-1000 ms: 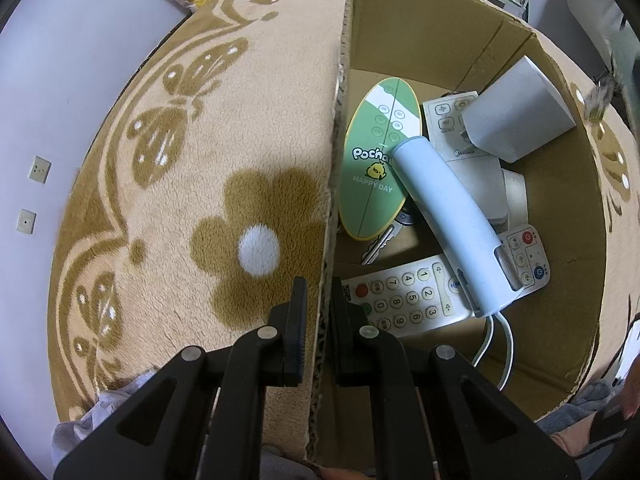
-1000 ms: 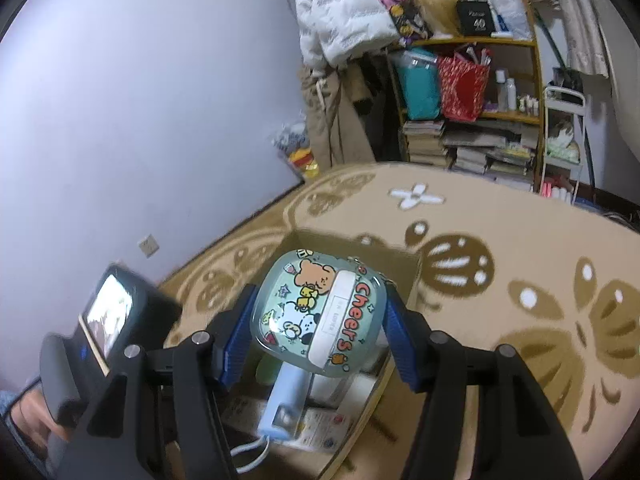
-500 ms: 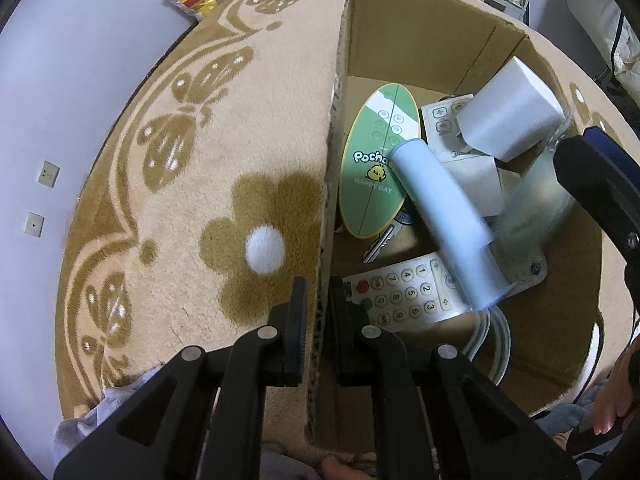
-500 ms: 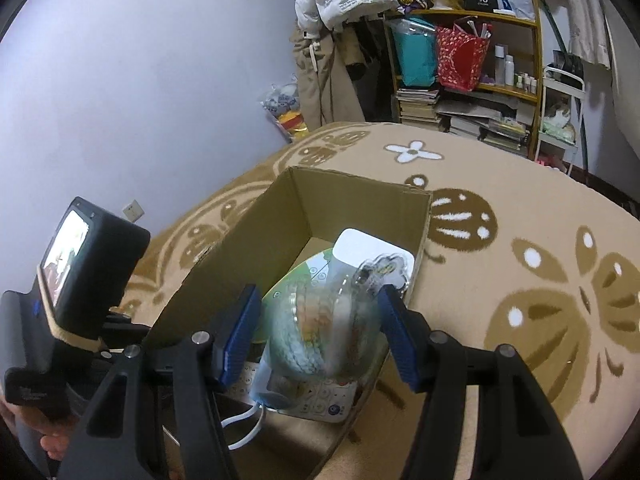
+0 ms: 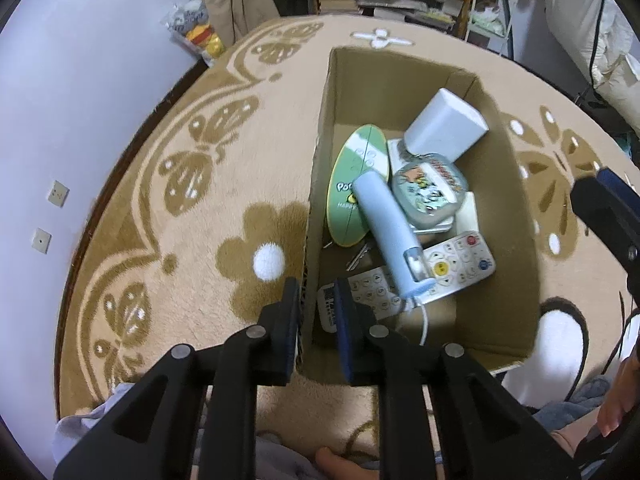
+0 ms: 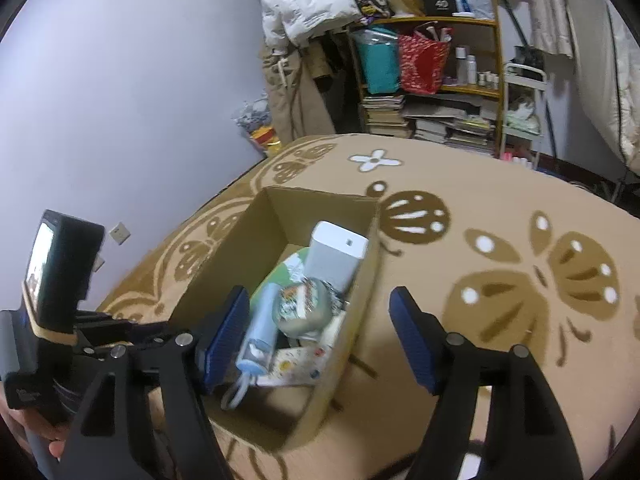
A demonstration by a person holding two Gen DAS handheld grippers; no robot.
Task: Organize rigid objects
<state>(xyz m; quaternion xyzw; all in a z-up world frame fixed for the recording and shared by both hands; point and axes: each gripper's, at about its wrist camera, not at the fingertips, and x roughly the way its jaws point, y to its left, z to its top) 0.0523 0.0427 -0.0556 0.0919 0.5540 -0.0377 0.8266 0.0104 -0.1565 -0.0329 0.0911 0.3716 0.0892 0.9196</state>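
The left gripper [image 5: 316, 312] is clamped on the near left wall of the open brown cardboard box [image 5: 516, 216], one finger outside and one inside. The right gripper [image 6: 320, 332] hangs above the box with its blue-padded fingers [image 6: 226, 330] spread wide and nothing between them. The rounded pale-green cartoon-printed case [image 5: 429, 189] lies inside the box, resting on a flat white slab and touching the light-blue cylindrical handheld device [image 5: 386, 232], which lies diagonally across a white remote control with coloured buttons [image 5: 460, 260]. A green oval card [image 5: 352, 188] leans against the left wall, and a white rectangular block [image 5: 444, 124] stands tilted at the far end. The box sits on a tan carpet with brown butterfly patterns [image 5: 200, 184].
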